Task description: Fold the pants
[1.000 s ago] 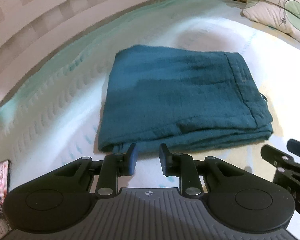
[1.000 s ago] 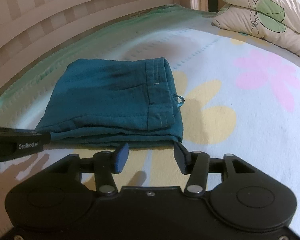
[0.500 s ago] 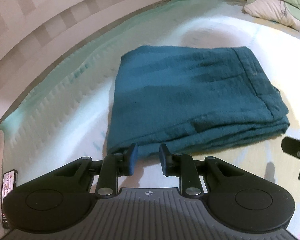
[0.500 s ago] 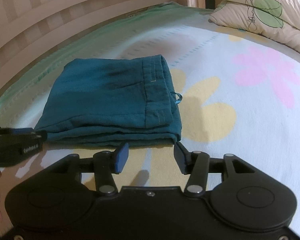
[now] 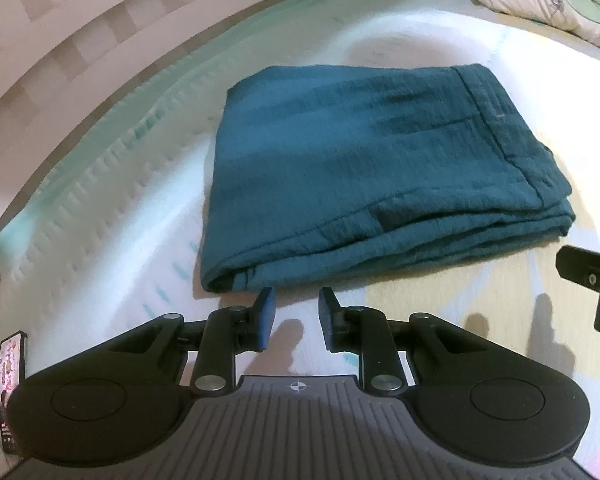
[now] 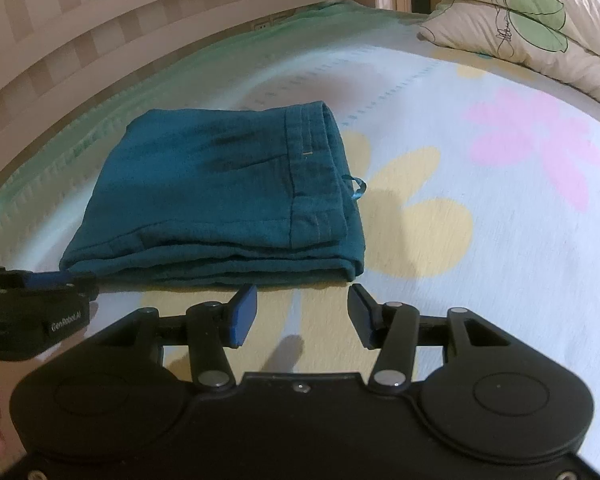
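The teal pants (image 5: 360, 168) lie folded into a flat rectangular stack on the bed, with the waistband at the right side. They also show in the right wrist view (image 6: 228, 200), with a small blue loop (image 6: 356, 188) sticking out at the right. My left gripper (image 5: 296, 308) is open and empty, just in front of the stack's near left corner. My right gripper (image 6: 302, 304) is open and empty, just in front of the stack's near right edge. Neither touches the cloth.
The bed sheet (image 6: 480, 220) is pale with yellow and pink flower prints. A slatted wooden bed rail (image 6: 120, 32) runs behind the pants. Pillows (image 6: 540, 16) lie at the far right. A phone (image 5: 10, 364) lies at the left edge.
Both grippers have drawn back a little from the folded pants and stay open. The left view has shifted so the stack sits more to the right. The pants have not moved.
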`<move>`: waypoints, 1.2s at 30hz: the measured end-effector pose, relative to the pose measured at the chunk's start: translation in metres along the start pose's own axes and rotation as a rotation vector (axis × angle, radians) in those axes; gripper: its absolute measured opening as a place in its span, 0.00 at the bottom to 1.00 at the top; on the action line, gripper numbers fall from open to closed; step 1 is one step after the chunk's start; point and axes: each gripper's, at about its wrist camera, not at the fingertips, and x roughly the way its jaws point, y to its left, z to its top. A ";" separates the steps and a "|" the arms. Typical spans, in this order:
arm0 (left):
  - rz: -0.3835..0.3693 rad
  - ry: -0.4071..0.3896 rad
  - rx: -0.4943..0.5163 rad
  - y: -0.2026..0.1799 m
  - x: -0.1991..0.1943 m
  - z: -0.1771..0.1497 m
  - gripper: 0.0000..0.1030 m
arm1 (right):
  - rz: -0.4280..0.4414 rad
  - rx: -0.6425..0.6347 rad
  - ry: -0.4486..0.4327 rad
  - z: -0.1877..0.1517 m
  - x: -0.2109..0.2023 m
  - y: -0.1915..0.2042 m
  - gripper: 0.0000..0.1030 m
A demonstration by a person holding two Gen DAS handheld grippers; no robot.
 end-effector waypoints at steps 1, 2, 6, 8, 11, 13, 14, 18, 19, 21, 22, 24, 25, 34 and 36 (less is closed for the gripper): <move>0.001 0.002 0.001 0.000 0.000 0.000 0.23 | 0.000 0.000 -0.001 0.000 0.000 0.000 0.56; 0.002 0.003 0.001 0.000 0.000 -0.001 0.23 | 0.000 0.001 -0.002 0.000 0.000 0.000 0.56; 0.001 -0.001 0.001 0.001 0.001 0.000 0.23 | 0.002 0.004 -0.013 0.000 -0.001 0.000 0.56; 0.000 -0.005 0.003 0.001 0.001 0.000 0.23 | 0.005 0.006 -0.020 0.000 -0.002 0.000 0.56; -0.002 -0.009 0.005 0.001 0.000 0.000 0.23 | 0.010 0.007 -0.031 0.000 -0.003 0.000 0.56; -0.001 -0.010 0.004 0.000 -0.001 0.000 0.23 | 0.014 0.006 -0.036 0.000 -0.004 -0.001 0.56; -0.002 -0.010 0.004 0.000 -0.001 0.000 0.23 | 0.015 0.005 -0.037 0.000 -0.005 -0.001 0.56; -0.004 -0.014 0.003 0.001 -0.003 -0.002 0.23 | 0.014 0.004 -0.036 0.000 -0.004 -0.001 0.56; -0.004 -0.015 0.001 0.000 -0.004 -0.002 0.23 | 0.015 0.006 -0.035 -0.001 -0.004 -0.001 0.56; -0.008 -0.021 0.000 0.001 -0.004 -0.002 0.23 | 0.016 0.006 -0.037 -0.001 -0.004 -0.001 0.56; -0.009 -0.024 0.000 0.001 -0.004 -0.002 0.23 | 0.016 0.006 -0.039 -0.001 -0.005 -0.001 0.56; -0.012 -0.030 -0.003 0.000 -0.006 -0.001 0.23 | 0.017 0.006 -0.046 -0.001 -0.005 -0.001 0.56; -0.014 -0.033 -0.002 -0.001 -0.006 0.000 0.23 | 0.017 0.007 -0.050 -0.001 -0.006 -0.001 0.56; -0.024 -0.051 0.006 -0.003 -0.009 0.003 0.23 | 0.022 0.009 -0.056 0.000 -0.005 0.000 0.56; -0.025 -0.050 0.003 -0.003 -0.009 0.003 0.23 | 0.023 0.009 -0.059 0.000 -0.006 0.000 0.56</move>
